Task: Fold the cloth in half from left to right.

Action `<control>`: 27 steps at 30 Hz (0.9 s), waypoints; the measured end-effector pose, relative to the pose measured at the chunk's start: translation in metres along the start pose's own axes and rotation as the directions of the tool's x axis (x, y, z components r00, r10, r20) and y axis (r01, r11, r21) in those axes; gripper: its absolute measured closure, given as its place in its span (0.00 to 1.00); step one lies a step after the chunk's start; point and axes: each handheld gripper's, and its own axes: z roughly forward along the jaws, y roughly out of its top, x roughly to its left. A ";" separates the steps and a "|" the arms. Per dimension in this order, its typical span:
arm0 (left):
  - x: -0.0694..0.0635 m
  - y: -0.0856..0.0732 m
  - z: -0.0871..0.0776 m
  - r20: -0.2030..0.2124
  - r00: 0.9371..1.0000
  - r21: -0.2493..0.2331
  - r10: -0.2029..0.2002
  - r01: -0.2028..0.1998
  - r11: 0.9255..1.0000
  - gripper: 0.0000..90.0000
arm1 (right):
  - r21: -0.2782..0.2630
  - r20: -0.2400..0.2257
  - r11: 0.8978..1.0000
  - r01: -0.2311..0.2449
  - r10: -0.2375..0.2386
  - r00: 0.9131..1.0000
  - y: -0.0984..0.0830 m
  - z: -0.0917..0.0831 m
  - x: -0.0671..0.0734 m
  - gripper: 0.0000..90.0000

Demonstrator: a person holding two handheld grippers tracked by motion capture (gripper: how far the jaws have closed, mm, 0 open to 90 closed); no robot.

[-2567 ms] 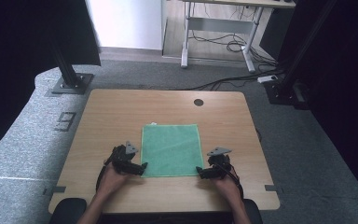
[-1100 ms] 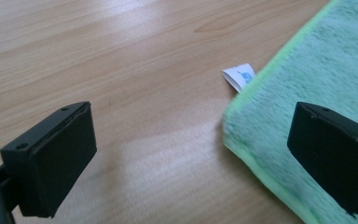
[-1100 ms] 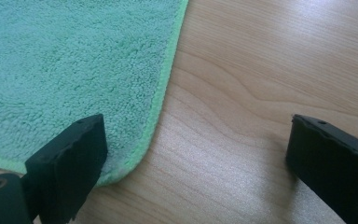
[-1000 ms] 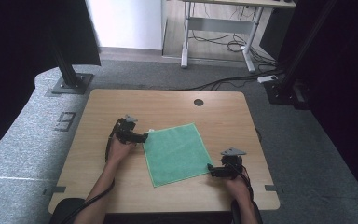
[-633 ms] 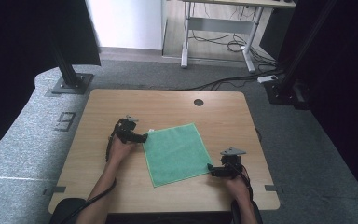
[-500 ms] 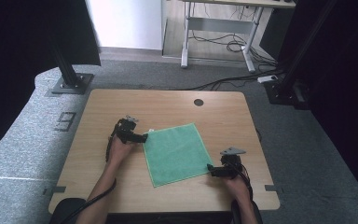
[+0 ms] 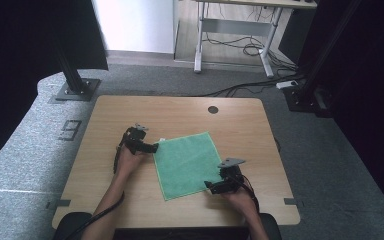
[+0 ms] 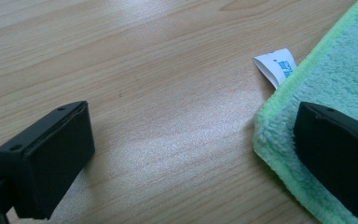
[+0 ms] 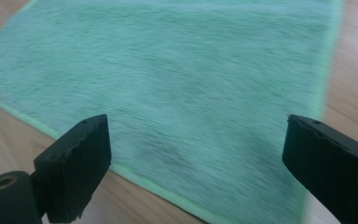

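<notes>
A green cloth (image 7: 187, 164) lies flat and skewed on the wooden tabletop (image 7: 105, 115). The left gripper (image 7: 151, 147) sits at the cloth's far left corner with its fingers (image 8: 51, 158) spread wide, holding nothing; one finger lies over the cloth's edge, the other over bare wood, beside a small white label (image 8: 276, 65). The right gripper (image 7: 210, 185) is at the near right corner, its fingers (image 9: 77, 163) likewise wide apart and empty; the blurred right gripper view suggests they straddle the corner. Both forearms reach in from the near edge.
</notes>
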 end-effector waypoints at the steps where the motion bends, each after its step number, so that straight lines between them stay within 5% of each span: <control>1: 0.000 0.000 0.000 0.000 1.000 0.000 0.000 0.000 1.000 0.00 | 0.005 -0.011 1.000 0.004 -0.004 1.000 0.002 0.002 0.004 0.10; 16: 0.000 0.000 0.000 -0.001 1.000 -0.002 0.000 0.000 1.000 0.00 | 0.013 -0.142 0.996 0.094 -0.091 0.986 0.025 0.030 0.054 0.15; 27: 0.000 0.000 0.000 0.000 1.000 -0.004 -0.003 0.003 1.000 0.00 | 0.014 -0.240 0.984 0.178 -0.170 0.956 0.041 0.048 0.094 0.25</control>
